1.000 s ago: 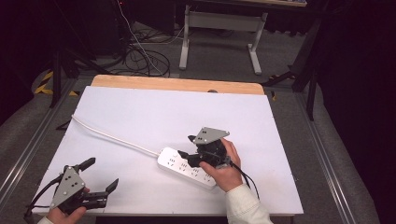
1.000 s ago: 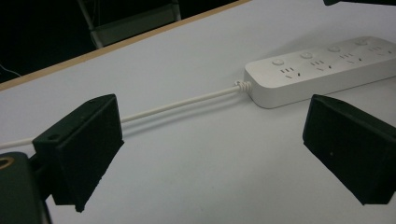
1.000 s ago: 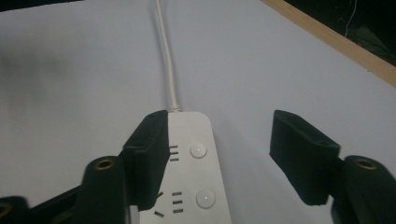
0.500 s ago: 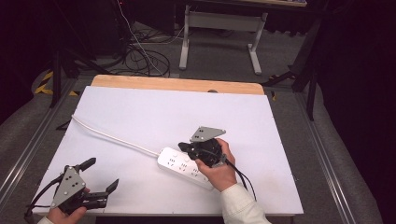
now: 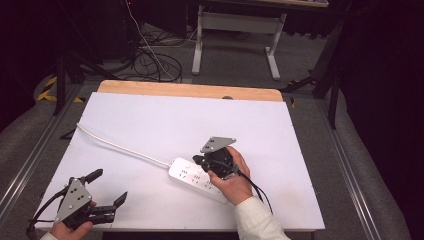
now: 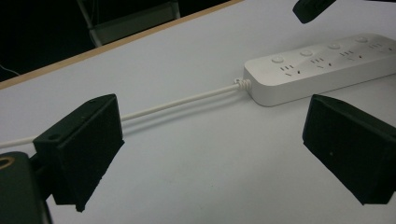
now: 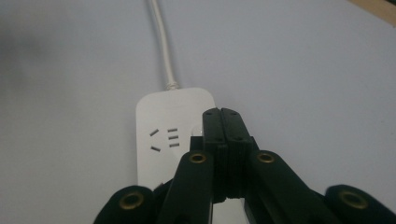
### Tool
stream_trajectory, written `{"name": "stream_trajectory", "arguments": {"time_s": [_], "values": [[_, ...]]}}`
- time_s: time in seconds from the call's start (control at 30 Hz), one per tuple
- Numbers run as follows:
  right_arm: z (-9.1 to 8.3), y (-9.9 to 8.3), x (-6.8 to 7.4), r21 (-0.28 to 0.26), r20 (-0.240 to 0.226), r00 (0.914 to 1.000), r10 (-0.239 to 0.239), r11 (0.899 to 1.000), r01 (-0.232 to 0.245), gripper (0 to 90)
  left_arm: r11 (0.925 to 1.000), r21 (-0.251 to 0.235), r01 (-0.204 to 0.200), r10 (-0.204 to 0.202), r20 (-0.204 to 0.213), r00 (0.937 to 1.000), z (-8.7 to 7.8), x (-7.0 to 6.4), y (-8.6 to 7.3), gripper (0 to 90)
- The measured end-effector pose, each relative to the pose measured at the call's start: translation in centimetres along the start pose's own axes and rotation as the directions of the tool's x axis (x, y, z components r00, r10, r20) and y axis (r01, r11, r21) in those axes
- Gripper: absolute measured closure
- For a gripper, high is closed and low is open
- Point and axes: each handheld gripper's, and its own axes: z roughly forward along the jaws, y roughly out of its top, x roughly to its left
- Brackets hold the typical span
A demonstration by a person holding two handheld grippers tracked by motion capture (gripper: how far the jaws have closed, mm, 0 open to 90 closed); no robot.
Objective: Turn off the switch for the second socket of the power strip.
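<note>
Since a second ago the right gripper has been shifted slightly leftward along the power strip; its jaws are pressed together, tips over a button at the strip's cord end. The left gripper is held wide apart at the near-left corner. The strip lies on a white table with a wooden far edge; grey carpet and loose cables are seen beyond.

Right gripper, jaws together, over power strip
</note>
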Motion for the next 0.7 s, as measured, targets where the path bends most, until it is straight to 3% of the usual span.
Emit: {"name": "stream_trajectory", "arguments": {"time_s": [0.27,0.7], "values": [[0.8,-0.2,-0.2,0.102,0.014,0.9999,0.007,0.995,-0.009,90.0,1.0000,0.003,-0.004,0.004,0.000,1.0000,0.0,0.1,0.0,5.6],[1.7,-0.4,-0.2,0.185,0.001,1.0000,-0.001,0.983,0.001,90.0,1.0000,0.005,-0.003,0.003,-0.002,1.0000,0.0,0.1,0.0,5.6]]}}
